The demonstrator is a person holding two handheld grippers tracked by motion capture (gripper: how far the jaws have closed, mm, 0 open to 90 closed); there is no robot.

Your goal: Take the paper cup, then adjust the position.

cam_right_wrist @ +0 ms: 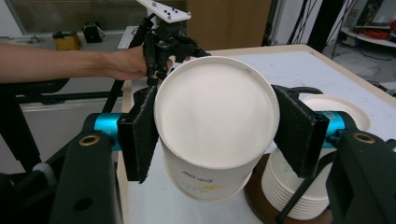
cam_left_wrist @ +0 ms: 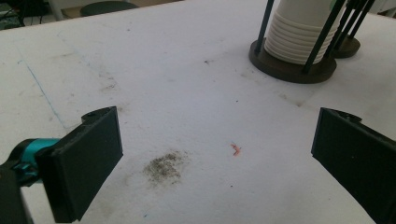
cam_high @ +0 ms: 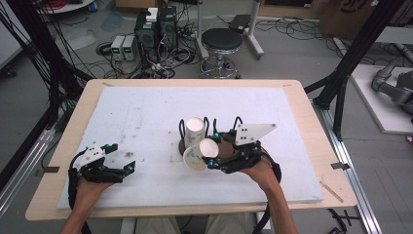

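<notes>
On the counter [cam_high: 146, 105], near its middle, the stack of cups [cam_high: 195, 130] stands upside down in its wire holder [cam_high: 182, 128], and your right gripper [cam_high: 213, 157] has its jaws clamped on the sides of one paper cup [cam_high: 199, 155], held tilted just beside that stack toward the near edge. Judged step: one cup separated and carried; the next move calls for turning it upright and setting it on bare counter. Your left gripper [cam_high: 125, 157] rests toward the near left corner, jaws spread wide on nothing.
</notes>
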